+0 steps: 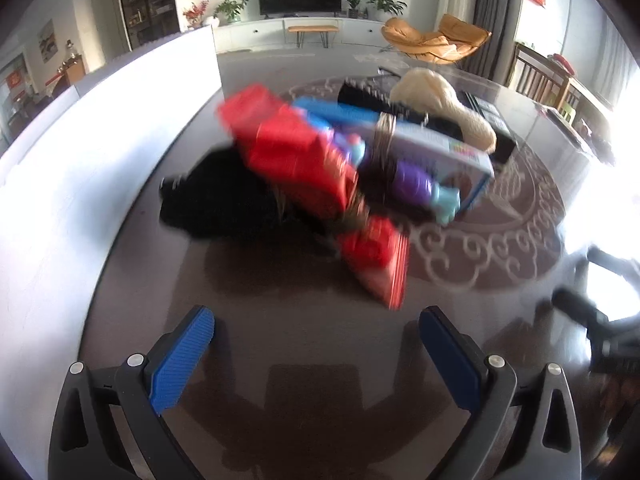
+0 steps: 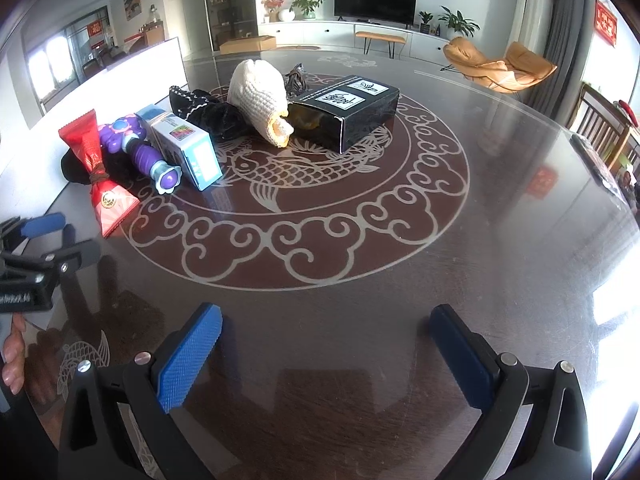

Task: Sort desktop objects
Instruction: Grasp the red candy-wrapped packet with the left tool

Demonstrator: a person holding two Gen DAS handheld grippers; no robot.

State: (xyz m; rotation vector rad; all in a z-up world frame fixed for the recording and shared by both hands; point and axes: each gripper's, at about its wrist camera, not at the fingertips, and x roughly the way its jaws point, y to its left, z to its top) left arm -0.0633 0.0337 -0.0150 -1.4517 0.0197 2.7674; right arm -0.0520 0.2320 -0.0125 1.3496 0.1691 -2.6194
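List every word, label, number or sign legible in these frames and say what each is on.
None can be read with confidence.
Black box: two white labels with brush-style characters, illegible.
Blue box: colourful sticker and print, too small.
Red packet: round gold emblem, unreadable.
Red wall hanging: gold characters, too small.
Left wrist view: everything is motion-blurred.

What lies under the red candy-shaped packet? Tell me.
A black fabric item lies under the red candy-shaped packet's upper half; its lower end rests on the table. What the fabric is stays hidden beneath the packet.
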